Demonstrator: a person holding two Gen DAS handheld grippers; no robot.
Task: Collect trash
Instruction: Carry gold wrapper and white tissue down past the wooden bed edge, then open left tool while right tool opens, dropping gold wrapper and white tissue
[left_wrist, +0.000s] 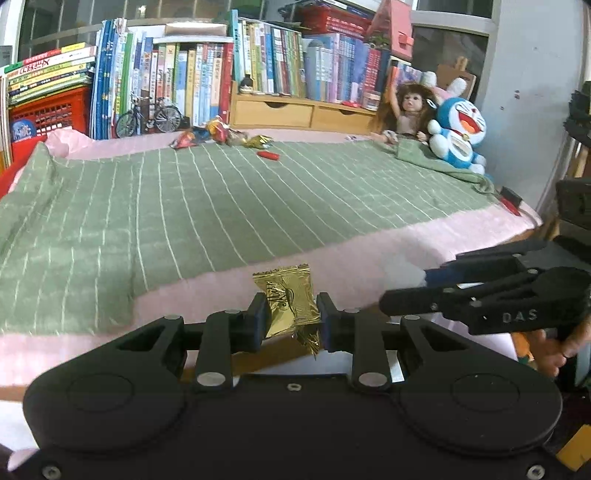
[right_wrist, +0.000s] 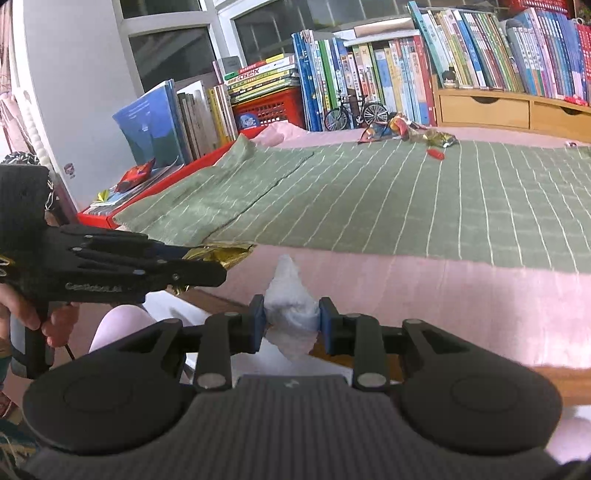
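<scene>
Green striped cloth (left_wrist: 229, 206) over pink bedding (left_wrist: 424, 236), bookshelf (left_wrist: 207, 66) behind, wrappers (left_wrist: 221, 134) at far edge; left gripper (left_wrist: 290, 319) clamped on gold wrapper (left_wrist: 288, 299), right gripper (right_wrist: 291, 325) clamped on white tissue (right_wrist: 291, 310).

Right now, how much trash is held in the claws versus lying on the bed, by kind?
Gold wrapper in left claw: 1
White tissue in right claw: 1
Wrapper pile on bed, pieces too jumbled to separate: 1
Small red piece: 1
Total: 4
</scene>
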